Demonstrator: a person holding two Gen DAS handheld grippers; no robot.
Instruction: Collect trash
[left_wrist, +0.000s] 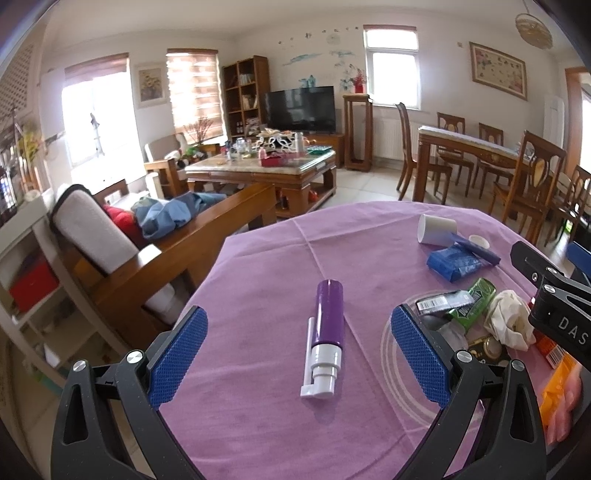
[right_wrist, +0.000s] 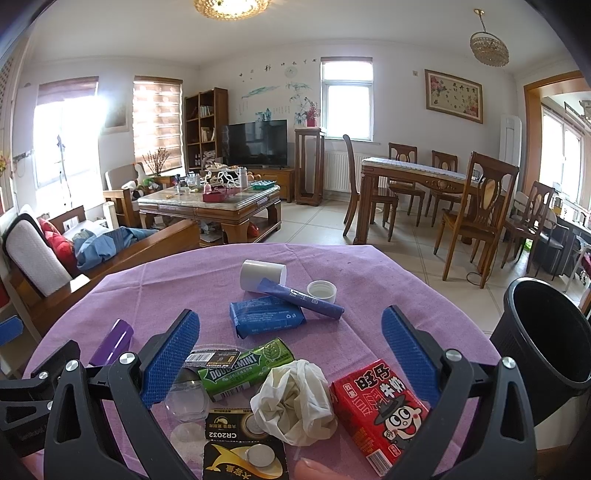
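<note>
My left gripper stands wide open, straddling the purple spray bottle lying on the purple tablecloth; I judge closing on it comes next. My right gripper, also open and empty, hovers over the crumpled tissue, gum wrapper and red carton. The black bin waits at the right, partly cut off; its inside is unreadable.

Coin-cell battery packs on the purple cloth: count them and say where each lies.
2. One black CR2032 pack lies just left of the crumpled tissue; a second black-and-gold pack lies nearer the camera, below it. The tissue may hide others.
</note>
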